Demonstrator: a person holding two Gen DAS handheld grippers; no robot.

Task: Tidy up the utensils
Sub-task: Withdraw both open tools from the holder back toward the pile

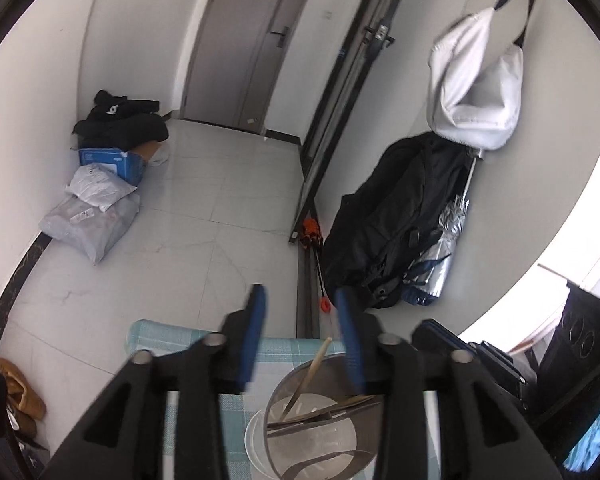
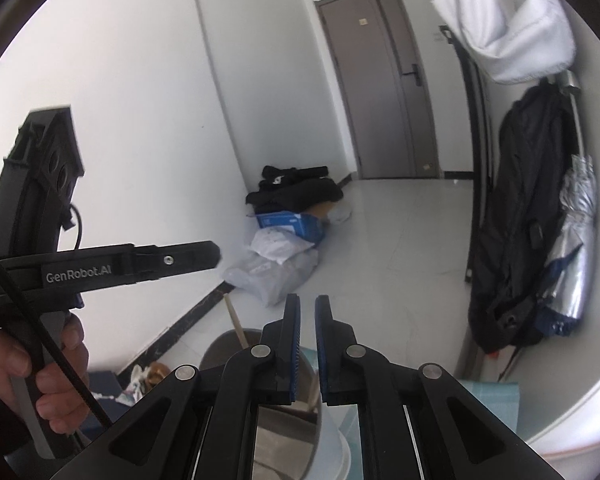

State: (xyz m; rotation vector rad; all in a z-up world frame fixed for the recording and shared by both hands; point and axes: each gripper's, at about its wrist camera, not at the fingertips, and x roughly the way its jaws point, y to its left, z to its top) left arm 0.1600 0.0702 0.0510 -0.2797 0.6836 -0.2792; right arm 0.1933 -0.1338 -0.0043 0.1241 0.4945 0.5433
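Observation:
A grey metal utensil holder [image 1: 320, 440] stands on a teal checked mat [image 1: 172, 340]. A wooden chopstick [image 1: 312, 368] leans in it, with flat metal utensils [image 1: 324, 414] lying across its inside. My left gripper [image 1: 300, 300] hangs just above the holder's rim, open, with nothing between its blue pads. In the right wrist view the holder [image 2: 228, 348] and chopstick [image 2: 236, 322] sit just behind my right gripper [image 2: 308, 304]. Its pads are closed to a thin slit and hold nothing. The left gripper [image 2: 210, 254], held by a hand [image 2: 56, 380], shows side-on at the left.
A white bowl-like rim [image 1: 256, 432] shows under the holder. A black bag [image 1: 396, 216] and a silver umbrella [image 1: 444, 248] lean on the right wall under a hanging white cloth [image 1: 472, 80]. Parcels and a blue box [image 1: 112, 164] lie on the floor at the far left.

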